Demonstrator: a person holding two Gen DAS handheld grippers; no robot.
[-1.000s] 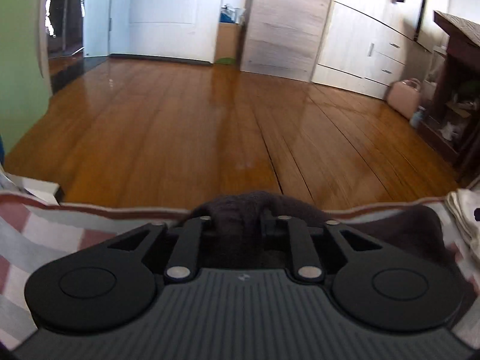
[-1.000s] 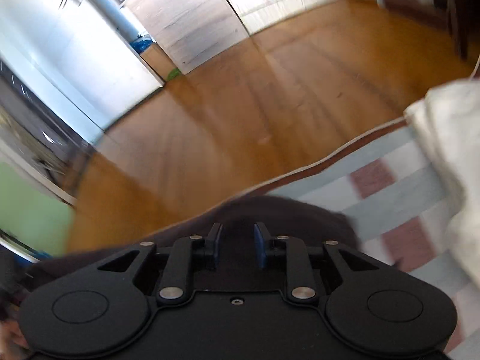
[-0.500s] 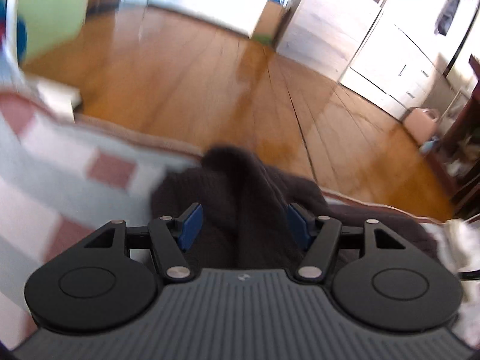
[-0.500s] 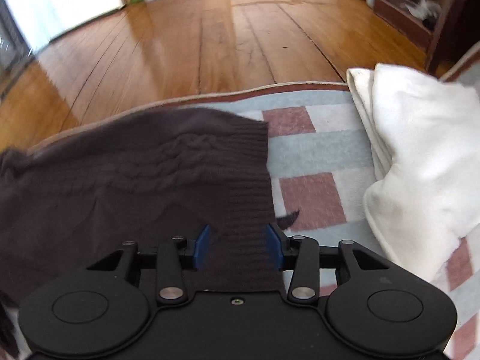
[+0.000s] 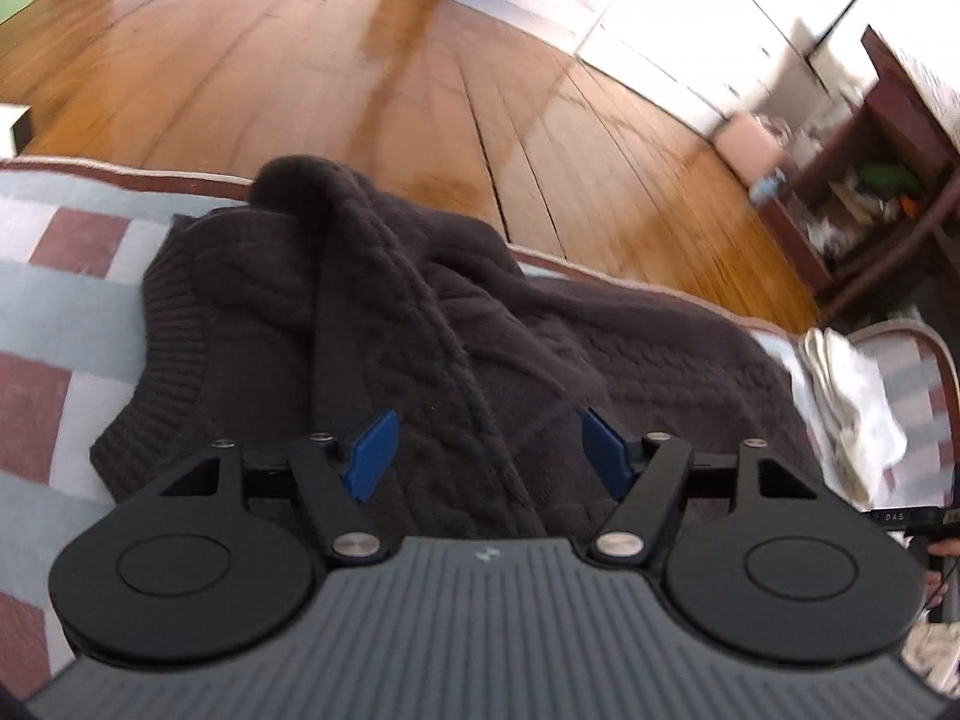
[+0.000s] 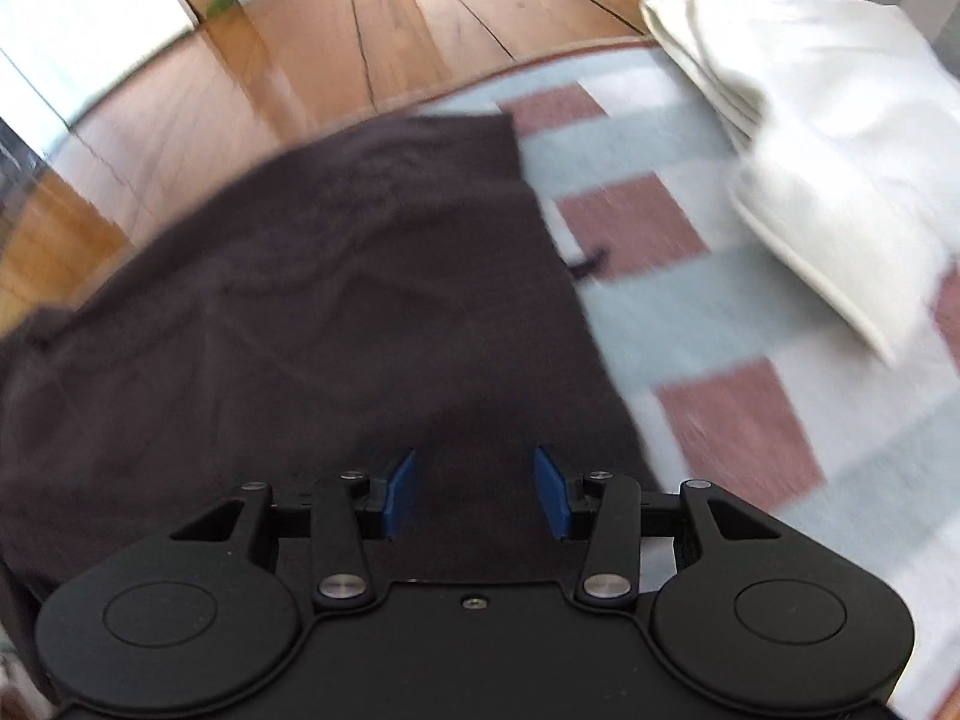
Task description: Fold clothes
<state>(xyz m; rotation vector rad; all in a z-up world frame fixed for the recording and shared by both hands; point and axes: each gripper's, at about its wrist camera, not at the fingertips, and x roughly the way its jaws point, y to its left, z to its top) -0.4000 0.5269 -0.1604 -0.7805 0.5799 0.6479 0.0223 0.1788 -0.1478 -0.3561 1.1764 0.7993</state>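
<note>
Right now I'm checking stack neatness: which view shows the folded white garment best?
The right wrist view: the folded white garment fills its upper right, its layered edges visible on the checked blanket. The left wrist view catches only a blurred sliver at right.

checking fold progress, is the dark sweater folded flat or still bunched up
Still bunched: the dark knit sweater humps in a ridge at its left end; its right side lies flatter.
</note>
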